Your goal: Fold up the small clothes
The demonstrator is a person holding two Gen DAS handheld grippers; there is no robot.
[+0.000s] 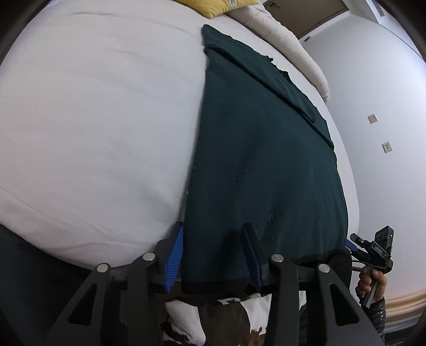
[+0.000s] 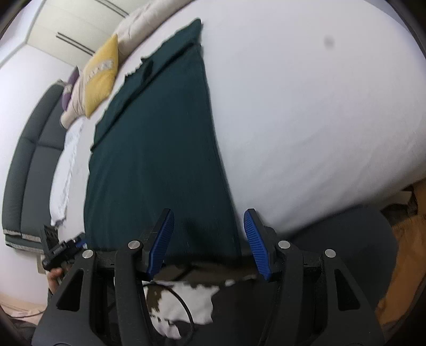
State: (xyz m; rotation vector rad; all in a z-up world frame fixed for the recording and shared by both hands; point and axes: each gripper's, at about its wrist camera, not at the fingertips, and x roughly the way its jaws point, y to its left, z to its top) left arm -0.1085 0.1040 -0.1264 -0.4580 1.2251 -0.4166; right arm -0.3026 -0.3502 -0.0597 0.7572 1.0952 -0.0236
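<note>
A dark green garment (image 1: 266,159) lies flat on the white bed (image 1: 93,119), with a sleeve folded in across its far end. In the left wrist view my left gripper (image 1: 213,226) is at the garment's near left corner. Its blue pads (image 1: 174,255) stand apart, with the hem between them and no pinch to be seen. In the right wrist view my right gripper (image 2: 208,213) is open over the near right corner of the garment (image 2: 159,146). Each gripper also shows in the other's view, held by a hand (image 1: 370,282) at the bed's near edge.
A yellow pillow (image 2: 102,77), a purple one (image 2: 70,87) and a beige duvet (image 2: 143,24) lie along the far side of the bed. A dark padded headboard (image 2: 32,159) stands at the left. The person's black-and-white patterned clothing (image 2: 181,300) fills the bottom, and wooden floor (image 2: 399,279) shows at the right.
</note>
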